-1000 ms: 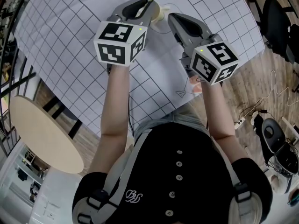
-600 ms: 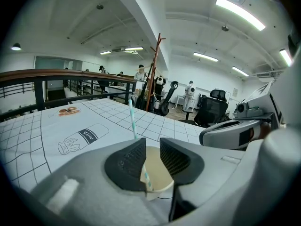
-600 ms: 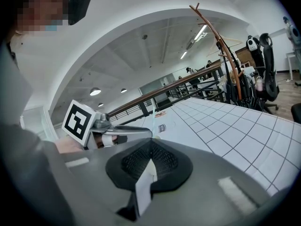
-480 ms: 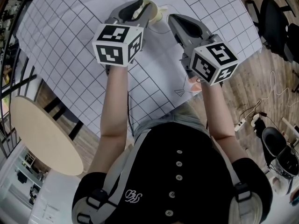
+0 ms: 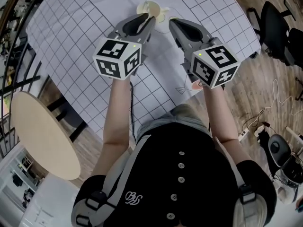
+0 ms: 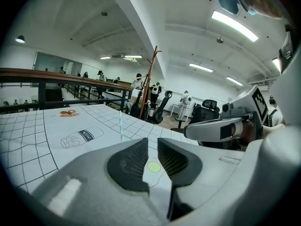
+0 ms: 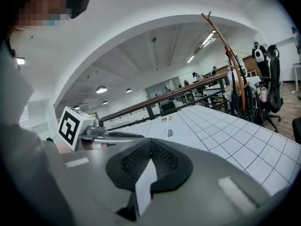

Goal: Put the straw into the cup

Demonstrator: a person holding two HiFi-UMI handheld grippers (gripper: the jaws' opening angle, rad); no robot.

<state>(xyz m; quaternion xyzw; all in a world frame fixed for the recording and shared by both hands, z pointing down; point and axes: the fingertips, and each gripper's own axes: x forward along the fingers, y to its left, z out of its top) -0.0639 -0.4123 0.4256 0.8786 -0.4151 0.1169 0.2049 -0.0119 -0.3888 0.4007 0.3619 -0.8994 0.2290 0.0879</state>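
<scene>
I am reading the cup [image 5: 151,8] as standing on the grid sheet [image 5: 71,37], just beyond the tips of both grippers. The straw [image 6: 120,126] is standing upright in it. The left gripper [image 6: 152,149] is holding its 2 jaws slightly apart on nothing, a green dot [image 6: 154,166] showing through the gap. The right gripper [image 7: 150,149] is pressing its jaws together, empty.

Gridded table [image 5: 71,32] (cup [image 5: 151,9] standing on it).

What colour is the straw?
Pale teal; the straw shows best in the left gripper view.
</scene>
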